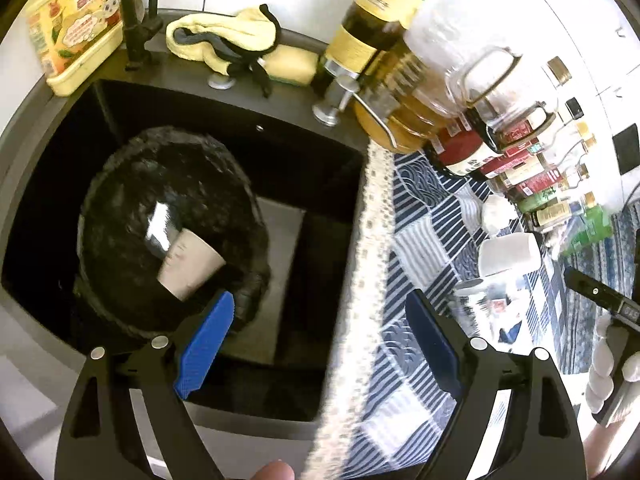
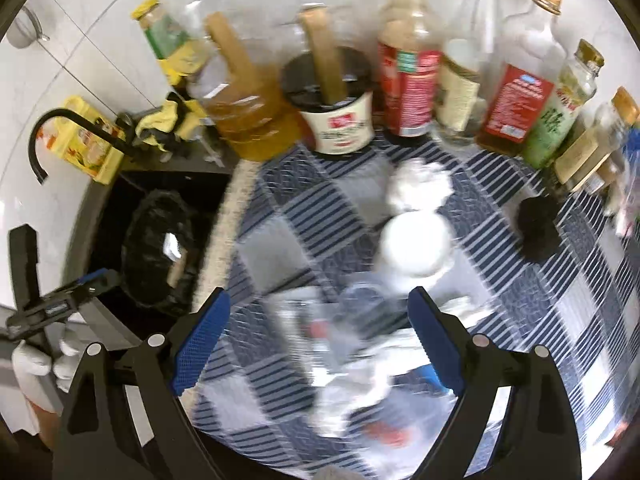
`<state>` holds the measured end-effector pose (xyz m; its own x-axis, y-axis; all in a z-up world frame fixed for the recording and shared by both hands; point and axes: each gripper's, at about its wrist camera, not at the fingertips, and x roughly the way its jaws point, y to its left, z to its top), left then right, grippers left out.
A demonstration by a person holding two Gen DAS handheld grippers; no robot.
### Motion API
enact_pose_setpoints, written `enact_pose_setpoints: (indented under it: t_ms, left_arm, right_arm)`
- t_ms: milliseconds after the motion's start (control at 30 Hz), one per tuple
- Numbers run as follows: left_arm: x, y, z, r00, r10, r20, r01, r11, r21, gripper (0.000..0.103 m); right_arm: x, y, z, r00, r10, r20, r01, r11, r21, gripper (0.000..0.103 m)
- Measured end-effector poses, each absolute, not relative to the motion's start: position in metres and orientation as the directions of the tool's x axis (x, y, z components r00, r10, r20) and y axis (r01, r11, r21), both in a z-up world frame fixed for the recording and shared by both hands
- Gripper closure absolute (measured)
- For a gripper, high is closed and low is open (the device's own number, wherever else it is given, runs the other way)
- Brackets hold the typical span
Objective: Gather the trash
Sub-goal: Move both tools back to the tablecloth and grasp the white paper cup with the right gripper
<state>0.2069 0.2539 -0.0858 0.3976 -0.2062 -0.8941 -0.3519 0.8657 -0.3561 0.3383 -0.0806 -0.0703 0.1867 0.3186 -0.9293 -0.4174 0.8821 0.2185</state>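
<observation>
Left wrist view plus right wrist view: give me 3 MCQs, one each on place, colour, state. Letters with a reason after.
1. Where does the tan paper cup lie?
A. on the checked cloth
B. in the black-lined bin in the sink
C. beside the tap

2. What colour are the gripper finger pads?
A. blue
B. red
C. green

3. How is the right gripper?
A. shut on a bottle
B. shut, holding nothing
C. open, holding nothing

Answers:
1 B, the cup rests inside the black bin liner, in the dark sink.
2 A, the pads are blue in both views.
3 C, its fingers stand wide apart above the blurred litter on the blue-and-white checked cloth.
</observation>
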Motion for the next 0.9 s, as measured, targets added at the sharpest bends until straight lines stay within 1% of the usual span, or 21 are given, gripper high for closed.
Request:
enact_pose_setpoints:
  t_ms: [67, 167, 333, 600, 800, 867, 900]
  left_arm:
    - [0.205, 0.24, -0.086, 0.397, -0.211, -0.893, -0.383, 0.846, -0.37, 0.014]
    - [0.199, 0.208, -0.083, 0.389, -0.167, -0.906, -0.416, 0.846, -0.335, 0.014]
    - [0.177, 0.161, -0.084, 0.387, -0.144, -0.911, -0.471, 0.818, -0.33, 0.013]
    - [0.135, 0.124, -0.098, 0.377, -0.13, -0.917, -0.576, 0.743, -0.342, 0.013]
    - [0.119, 0.107, -0.119, 0.363, -0.161, -0.918, -0.612, 0.701, -0.366, 0.013]
    - [0.115, 0.105, -0.126, 0.356, -0.161, -0.92, -0.626, 0.69, -0.363, 0.013]
    - [0.114, 0.104, -0.128, 0.356, -0.162, -0.92, -0.63, 0.686, -0.364, 0.013]
  right_arm:
    - [0.35, -0.094, -0.073, 0.178, 0.32, -0.93, -0.461, 0.863, 0.208, 0.014]
    - [0.362, -0.107, -0.081, 0.188, 0.299, -0.936, -0.504, 0.847, 0.169, 0.014]
    - [0.387, -0.122, -0.112, 0.069, 0.328, -0.942, -0.512, 0.822, 0.249, 0.014]
    - [0.41, -0.113, -0.143, -0.026, 0.297, -0.954, -0.51, 0.817, 0.269, 0.014]
    - [0.414, -0.09, -0.152, -0.019, 0.241, -0.97, -0.548, 0.809, 0.212, 0.014]
    - [0.417, -0.084, -0.159, -0.027, 0.219, -0.975, -0.547, 0.813, 0.198, 0.017]
    - [0.42, -0.083, -0.163, -0.033, 0.203, -0.979, -0.534, 0.824, 0.189, 0.022]
